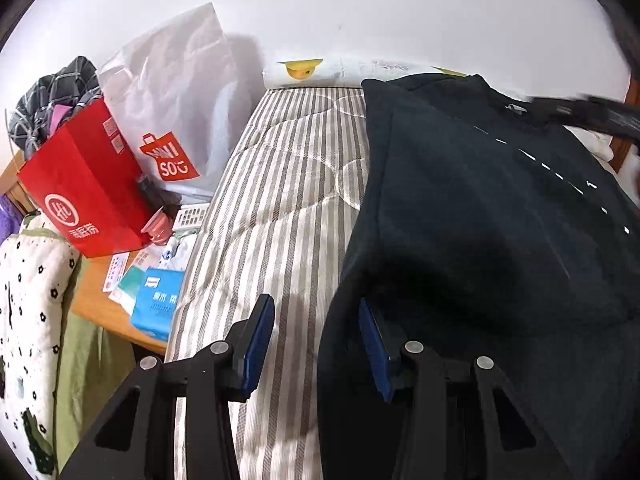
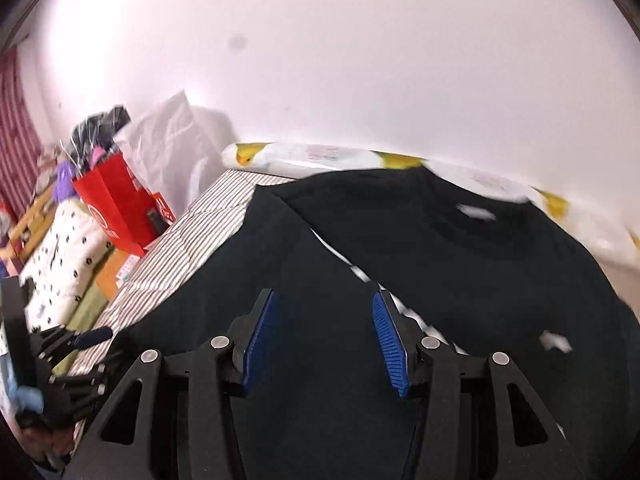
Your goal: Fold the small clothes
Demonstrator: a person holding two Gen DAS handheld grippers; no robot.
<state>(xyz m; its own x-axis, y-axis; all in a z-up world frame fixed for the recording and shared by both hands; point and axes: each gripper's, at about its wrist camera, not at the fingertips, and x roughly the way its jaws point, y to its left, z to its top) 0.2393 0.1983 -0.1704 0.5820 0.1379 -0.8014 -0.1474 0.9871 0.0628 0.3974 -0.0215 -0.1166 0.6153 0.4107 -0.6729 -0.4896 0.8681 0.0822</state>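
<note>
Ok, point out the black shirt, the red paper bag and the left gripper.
black shirt [image 1: 480,208], left wrist view, on its chest
red paper bag [image 1: 86,184], left wrist view, on its front face
left gripper [image 1: 318,344], left wrist view, between its fingertips

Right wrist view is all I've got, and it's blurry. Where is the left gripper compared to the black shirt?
Observer: The left gripper is open at the black shirt's left edge; one finger is over the striped mattress, the other against the dark fabric.
Operator: Is it holding any cloth?
Observer: No, nothing is pinched between its blue pads.
Operator: Can you read that white bag by the wall?
Observer: Yes, the white bag has a red logo, and it stands behind the red paper bag.
Operator: And my right gripper?
Observer: The left view shows only a blurred dark streak near the shirt's collar; your right gripper is open above the shirt.
</note>
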